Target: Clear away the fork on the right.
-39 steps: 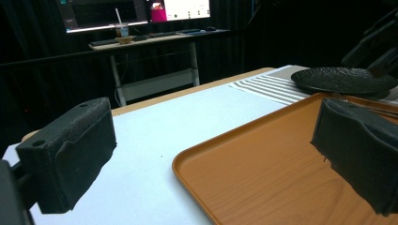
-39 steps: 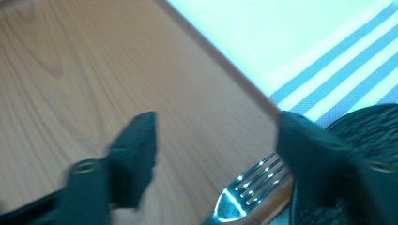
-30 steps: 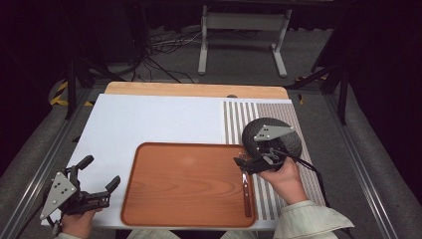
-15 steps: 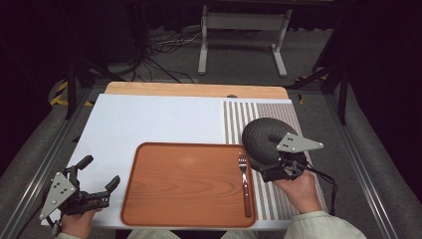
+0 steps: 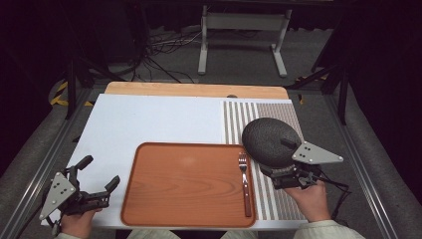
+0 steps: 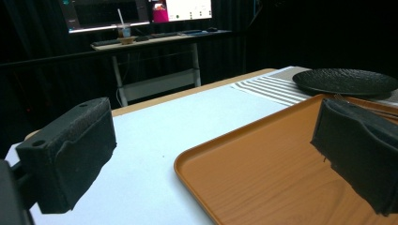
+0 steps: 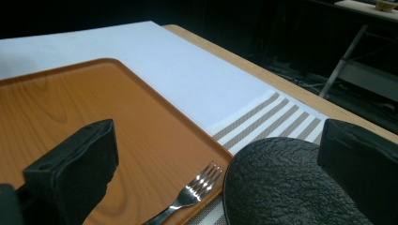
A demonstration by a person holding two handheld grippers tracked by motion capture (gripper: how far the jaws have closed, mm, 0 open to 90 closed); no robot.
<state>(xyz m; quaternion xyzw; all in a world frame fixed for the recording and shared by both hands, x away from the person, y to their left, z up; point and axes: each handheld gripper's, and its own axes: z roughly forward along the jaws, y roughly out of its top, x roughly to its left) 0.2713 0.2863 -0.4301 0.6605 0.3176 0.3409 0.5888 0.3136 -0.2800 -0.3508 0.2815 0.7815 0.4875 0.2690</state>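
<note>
two grippers gaping: right gripper (image 5: 278, 172) at black plate (image 5: 268, 141) right of tray (image 5: 184, 184), fork (image 5: 245, 181) on tray, left gripper (image 5: 97, 181) left of tray.

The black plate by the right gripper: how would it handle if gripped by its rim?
The black plate looks rigid and probably fairly heavy, so a rim grip could let it sag. Its pebbled surface should help against slipping. It lies flat on the striped mat, so sliding seems likelier than tipping.
</note>
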